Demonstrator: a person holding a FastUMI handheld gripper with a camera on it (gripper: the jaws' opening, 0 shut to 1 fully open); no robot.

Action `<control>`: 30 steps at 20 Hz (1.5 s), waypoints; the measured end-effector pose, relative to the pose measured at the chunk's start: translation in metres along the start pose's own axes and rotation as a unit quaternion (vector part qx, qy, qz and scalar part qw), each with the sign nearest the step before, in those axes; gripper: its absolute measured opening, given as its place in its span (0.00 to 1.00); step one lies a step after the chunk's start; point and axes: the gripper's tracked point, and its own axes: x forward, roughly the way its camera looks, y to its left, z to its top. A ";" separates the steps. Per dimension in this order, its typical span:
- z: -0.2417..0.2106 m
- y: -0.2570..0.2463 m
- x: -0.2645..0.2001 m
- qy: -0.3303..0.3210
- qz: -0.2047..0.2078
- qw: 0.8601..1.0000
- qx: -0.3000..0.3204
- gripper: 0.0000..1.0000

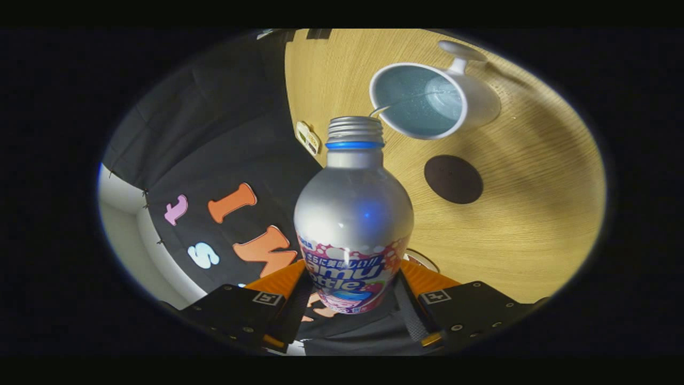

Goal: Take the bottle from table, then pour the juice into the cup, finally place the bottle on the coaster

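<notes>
Silver metal of the bottle (354, 214) is clamped between the two fingers of the claw (352, 305), which are pressed against its printed lower body from either side, so the claw is clenched on it. The bottle is uncapped and tipped, its threaded mouth pointing forward, away from the claw, towards the white cup (422, 99) that stands just beyond and to the right of the mouth on the wooden surface (534, 214). A thin stream seems to be passing from the mouth over the cup's near rim, so pouring is judged to be under way. The tilt is best kept gentle and the mouth held over the rim, so nothing is spilled. The dark round coaster (453, 179) lies nearer the claw than the cup, to the right of the bottle's neck, and is to be reached once the bottle is righted.
</notes>
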 end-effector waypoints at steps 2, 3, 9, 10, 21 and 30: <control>-0.002 0.001 0.004 0.001 0.001 1.000 0.004 0.78; -0.002 0.001 0.000 0.003 0.003 1.000 0.008 0.78; -0.001 0.001 0.000 0.003 0.001 1.000 0.020 0.78; -0.001 0.001 0.000 0.002 0.001 1.000 0.022 0.78; 0.001 0.002 0.000 -0.003 0.006 0.999 0.042 0.78; 0.005 0.004 0.001 -0.008 0.008 0.999 0.046 0.78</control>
